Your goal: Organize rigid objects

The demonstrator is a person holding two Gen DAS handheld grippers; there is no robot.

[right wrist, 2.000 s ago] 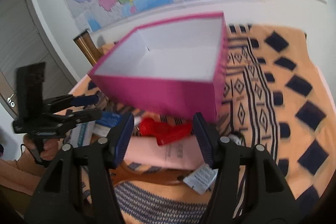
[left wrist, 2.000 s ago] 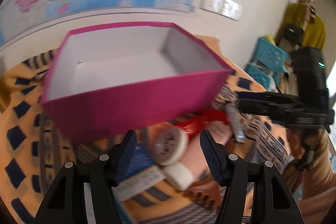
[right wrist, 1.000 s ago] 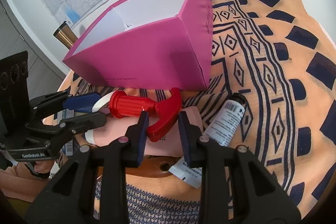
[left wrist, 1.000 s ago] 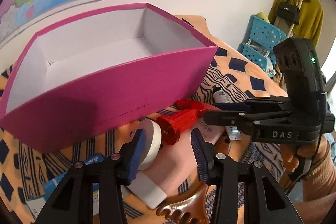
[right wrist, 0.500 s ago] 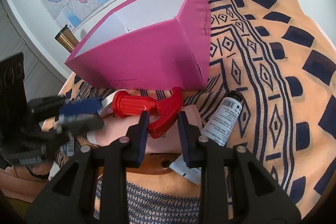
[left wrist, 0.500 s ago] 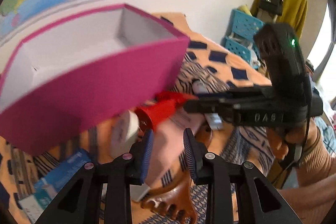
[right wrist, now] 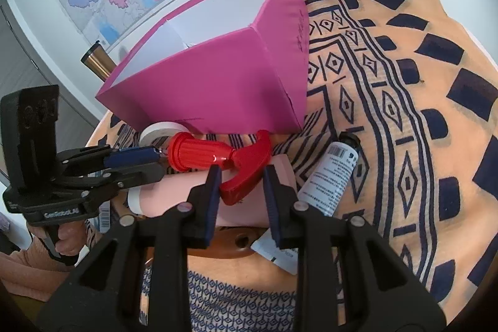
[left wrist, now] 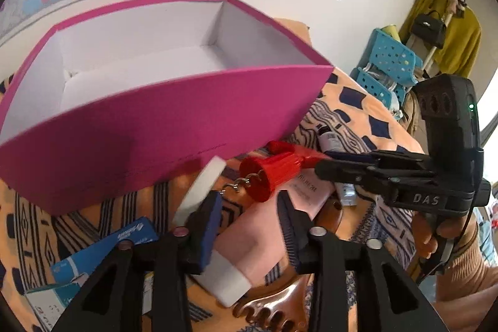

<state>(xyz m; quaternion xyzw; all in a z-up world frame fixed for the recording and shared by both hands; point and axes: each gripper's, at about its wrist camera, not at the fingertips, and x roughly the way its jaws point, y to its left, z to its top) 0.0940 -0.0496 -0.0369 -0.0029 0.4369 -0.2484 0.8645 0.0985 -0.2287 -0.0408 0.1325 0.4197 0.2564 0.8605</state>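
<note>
A red corkscrew (left wrist: 274,170) lies on a pink tube (left wrist: 264,226) in front of an open magenta box (left wrist: 155,126) with a white inside. My left gripper (left wrist: 249,207) is part open, its tips just before the corkscrew's round end and next to a white tape roll (left wrist: 202,185). My right gripper (right wrist: 241,179) is part open, its jaws on either side of the corkscrew's curved red handle (right wrist: 246,164). The box also shows in the right wrist view (right wrist: 218,77). Nothing is held.
A white tube with a barcode (right wrist: 333,176) lies right of the corkscrew on the orange patterned cloth (right wrist: 404,114). Blue-white cartons (left wrist: 93,263) lie at left, a brown comb (left wrist: 274,307) near me. A bronze flask (right wrist: 96,61) stands behind the box. Blue baskets (left wrist: 386,67) stand by the wall.
Both grippers have narrowed from wide open and closed in on the red corkscrew from opposite ends. The left one has come nearer its round end; the right stays around the handle.
</note>
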